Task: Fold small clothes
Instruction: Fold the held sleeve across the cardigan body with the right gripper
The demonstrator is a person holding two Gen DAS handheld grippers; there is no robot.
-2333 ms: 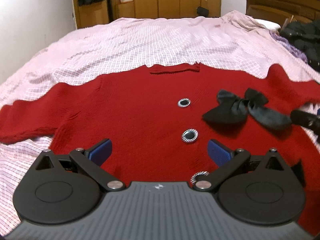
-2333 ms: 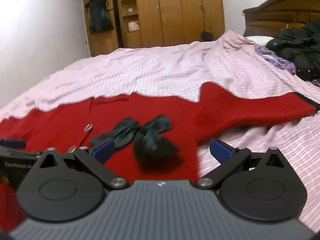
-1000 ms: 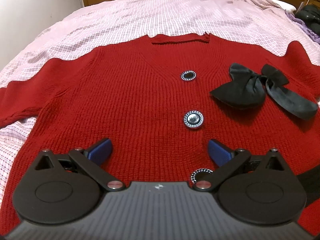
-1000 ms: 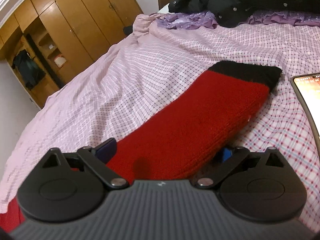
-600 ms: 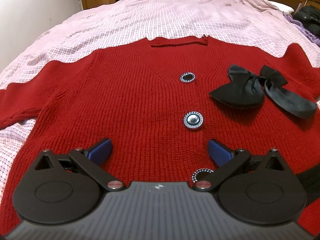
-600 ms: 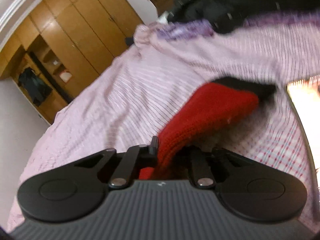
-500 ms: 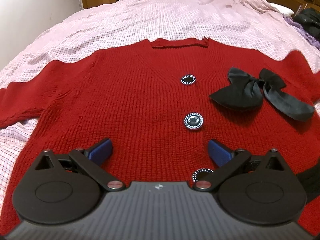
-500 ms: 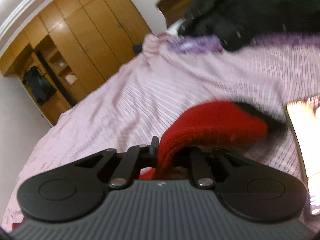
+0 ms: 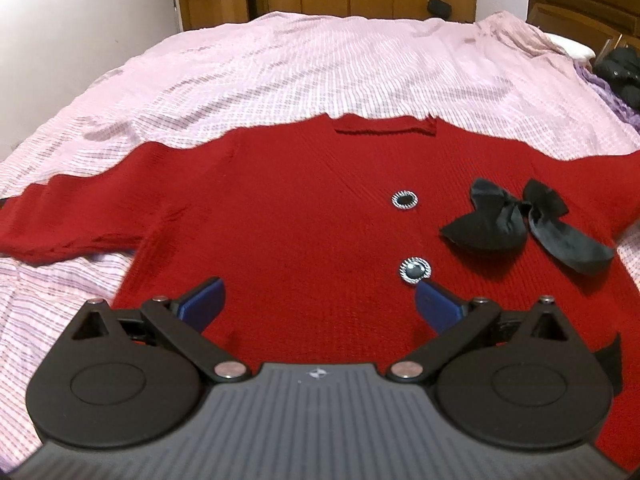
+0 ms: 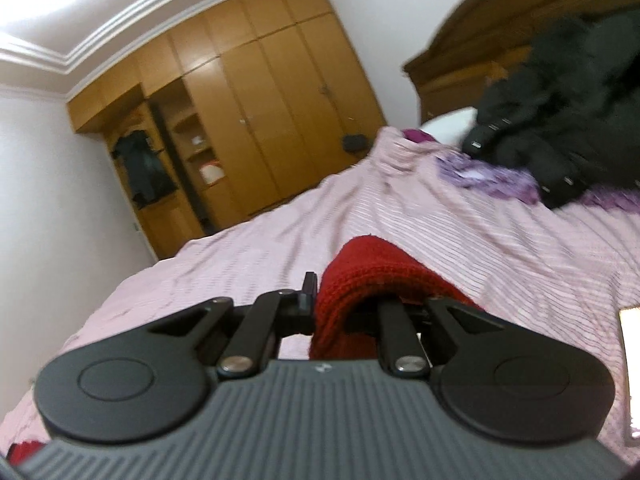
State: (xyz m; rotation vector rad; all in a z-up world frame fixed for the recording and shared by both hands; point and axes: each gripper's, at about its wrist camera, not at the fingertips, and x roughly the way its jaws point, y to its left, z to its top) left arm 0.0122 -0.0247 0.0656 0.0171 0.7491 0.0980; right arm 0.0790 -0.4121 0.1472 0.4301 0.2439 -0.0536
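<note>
1. The red cardigan (image 9: 288, 232) lay front-up, spread on the bed (image 9: 320, 68), a black bow (image 9: 516, 220) on its chest.
2. The right gripper (image 10: 348, 300) had its jaws clamped on a raised sleeve (image 10: 368, 268).
3. The left gripper (image 9: 318, 304) hovered over the hem, jaws wide, holding nothing.
</note>
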